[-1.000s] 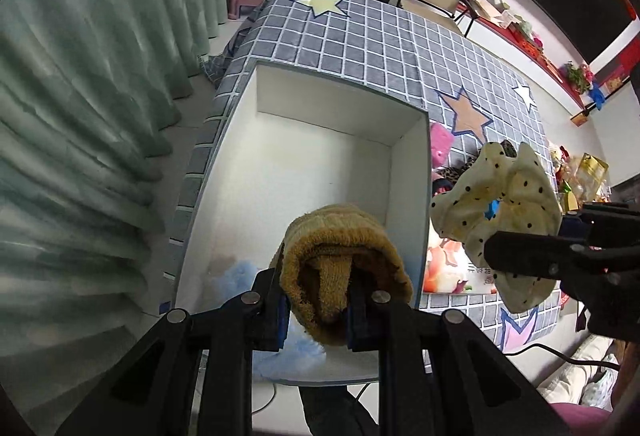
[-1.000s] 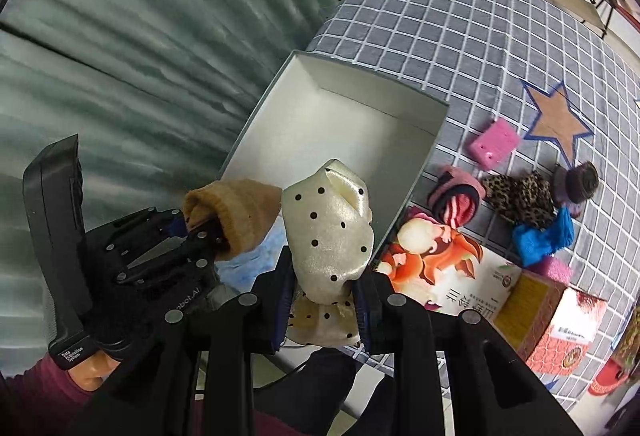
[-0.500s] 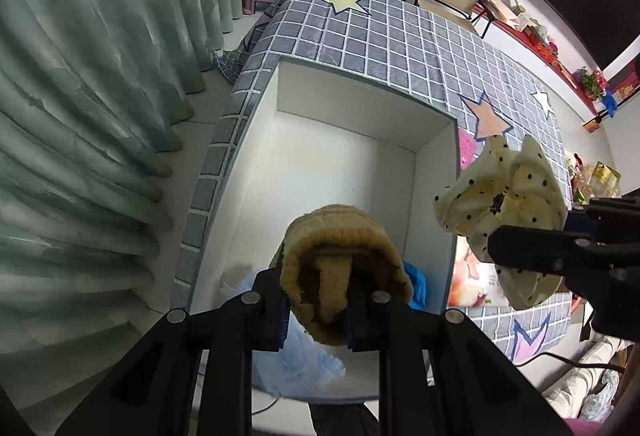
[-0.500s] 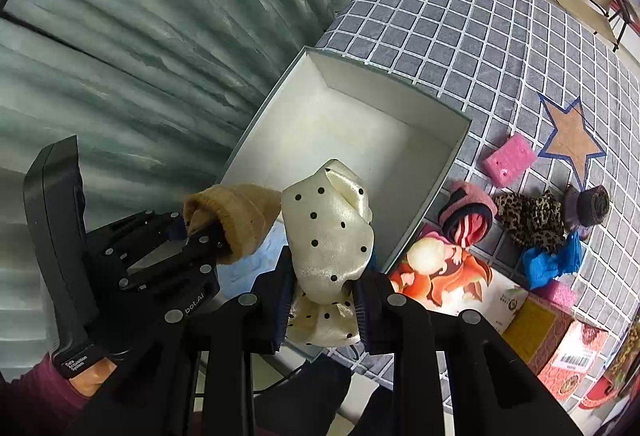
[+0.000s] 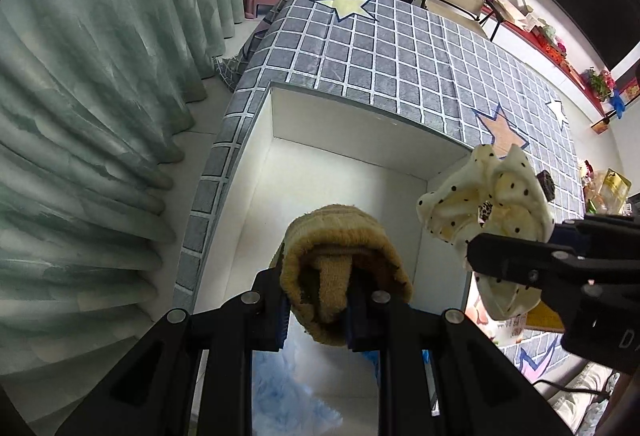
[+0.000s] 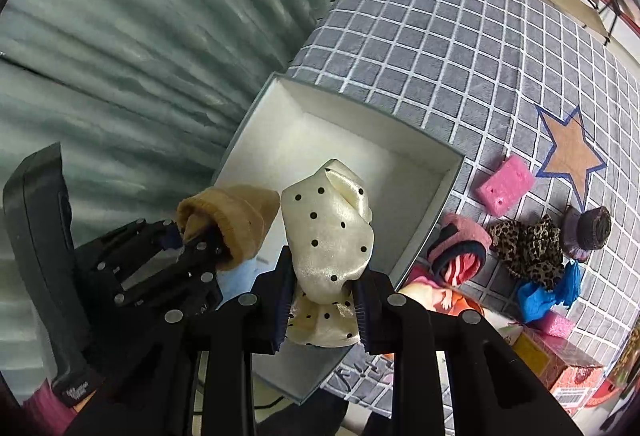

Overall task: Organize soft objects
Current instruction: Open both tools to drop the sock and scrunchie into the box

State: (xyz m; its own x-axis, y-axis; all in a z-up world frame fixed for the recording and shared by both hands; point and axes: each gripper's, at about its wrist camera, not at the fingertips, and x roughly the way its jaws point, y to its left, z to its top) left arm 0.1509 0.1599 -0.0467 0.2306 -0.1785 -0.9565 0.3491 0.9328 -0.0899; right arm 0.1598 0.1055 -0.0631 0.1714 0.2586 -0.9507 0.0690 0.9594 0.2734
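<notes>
Left gripper (image 5: 320, 310): I have it clenched on the tan knitted sock (image 5: 344, 272), held above the near end of the white box (image 5: 348, 123).
Right gripper (image 6: 322, 302): I have it clamped on the cream polka-dot cloth (image 6: 328, 236), held over the box's near right corner, just beside the sock.
Box contents: a pale blue fluffy item (image 5: 288, 392) lies at the near end; the far floor shows bare white.
On the grey checked cloth (image 6: 460, 47), right of the box: a pink sponge (image 6: 505, 185), a pink-and-striped sock (image 6: 460, 250), a leopard-print piece (image 6: 528, 246), a blue cloth (image 6: 548, 292).
</notes>
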